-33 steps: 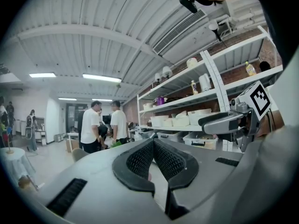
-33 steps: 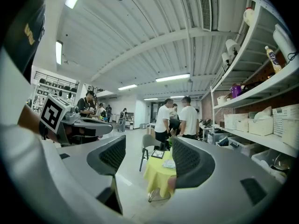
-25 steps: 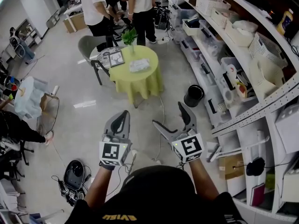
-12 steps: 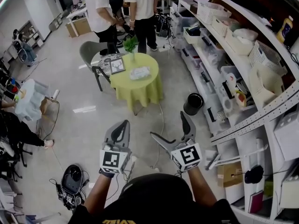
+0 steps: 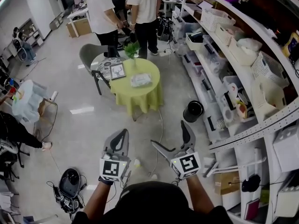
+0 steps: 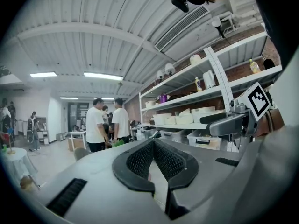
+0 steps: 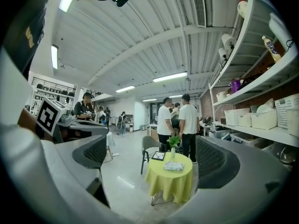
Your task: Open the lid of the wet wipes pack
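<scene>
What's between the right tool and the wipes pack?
Only floor, crossed by a thin cable, then the yellow table's edge before the wipes pack; head view.

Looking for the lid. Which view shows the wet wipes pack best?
Head view: it looks down on the wet wipes pack on the yellow table. The right gripper view shows it edge-on between the right gripper's open tongs. The left gripper view hides it.

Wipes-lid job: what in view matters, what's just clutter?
Job: wet wipes pack on yellow table; left claw, shut; right claw, just been opening, empty.
Clutter: picture frame, plant, chair, black bin, shelves.
</scene>
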{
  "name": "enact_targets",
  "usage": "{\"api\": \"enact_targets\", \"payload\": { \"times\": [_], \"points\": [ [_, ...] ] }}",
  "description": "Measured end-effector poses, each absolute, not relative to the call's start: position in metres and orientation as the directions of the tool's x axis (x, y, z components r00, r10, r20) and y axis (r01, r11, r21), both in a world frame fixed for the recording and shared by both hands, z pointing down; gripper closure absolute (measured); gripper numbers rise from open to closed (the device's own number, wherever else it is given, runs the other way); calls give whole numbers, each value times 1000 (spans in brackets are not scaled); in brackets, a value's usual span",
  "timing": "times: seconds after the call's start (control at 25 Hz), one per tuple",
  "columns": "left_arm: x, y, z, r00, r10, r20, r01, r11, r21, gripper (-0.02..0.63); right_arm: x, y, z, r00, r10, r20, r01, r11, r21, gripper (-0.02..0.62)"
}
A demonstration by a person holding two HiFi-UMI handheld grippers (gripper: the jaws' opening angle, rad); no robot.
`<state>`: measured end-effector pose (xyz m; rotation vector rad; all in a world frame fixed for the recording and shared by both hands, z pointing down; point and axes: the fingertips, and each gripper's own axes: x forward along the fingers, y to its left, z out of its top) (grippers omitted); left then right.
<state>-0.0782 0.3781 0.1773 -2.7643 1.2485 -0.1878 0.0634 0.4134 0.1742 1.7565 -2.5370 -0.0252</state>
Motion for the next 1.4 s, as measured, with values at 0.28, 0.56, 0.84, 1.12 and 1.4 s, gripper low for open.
{"api": "enact_targets", "payload": {
  "times": [0.28, 0.56, 0.84, 1.12, 1.4],
  "points": [
    [-93, 318, 163, 655, -754, 53, -745, -656, -120, 588, 46, 357, 157, -355, -934, 29, -931, 356, 75, 28],
    [-122, 253, 155, 682, -731, 35, -724, -681, -109, 588, 18, 299, 143, -328, -944, 22, -941, 328, 79, 28],
    [-134, 208, 166, 722, -691, 32, -687, -721, -90, 588, 2, 264, 154, -271, -960, 66, -953, 277, 123, 28],
    [-130, 172, 180, 734, -678, 33, -676, -735, -53, 588, 14, 235, 173, -221, -968, 118, -967, 233, 105, 28],
    [-104, 110, 195, 721, -689, 76, -685, -725, -77, 588, 43, 162, 189, -240, -963, 125, -963, 252, 94, 29]
  ]
}}
